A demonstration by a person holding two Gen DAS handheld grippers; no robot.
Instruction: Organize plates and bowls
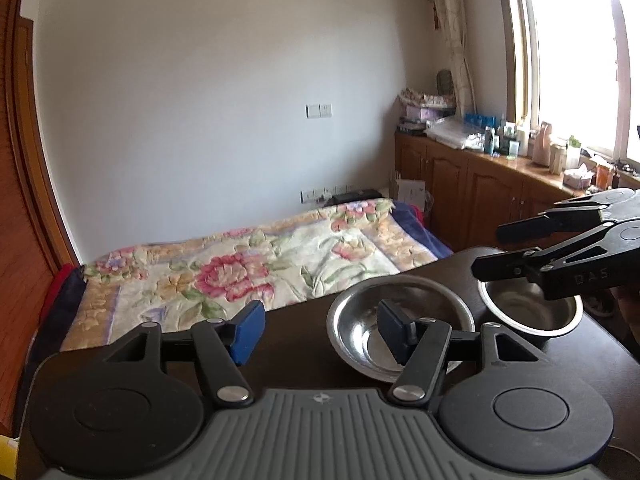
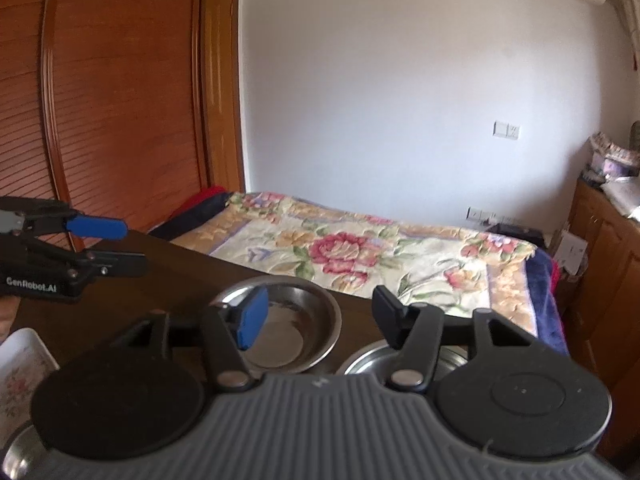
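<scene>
Steel, light, rigid and slick, the shallow bowl [image 1: 396,336] sits on the tabletop [image 1: 288,344] just ahead of the empty, open left gripper [image 1: 320,334] jaws, best pinched by its thin rim, while the right gripper [image 2: 320,320] also gapes empty.

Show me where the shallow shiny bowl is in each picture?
Left wrist view: shallow bowl sits right of centre, low, behind the left gripper, left of the deeper bowl.
Right wrist view: it sits centre, low, behind the right gripper.
Shared landmark: the floral blanket just beyond the table.
</scene>
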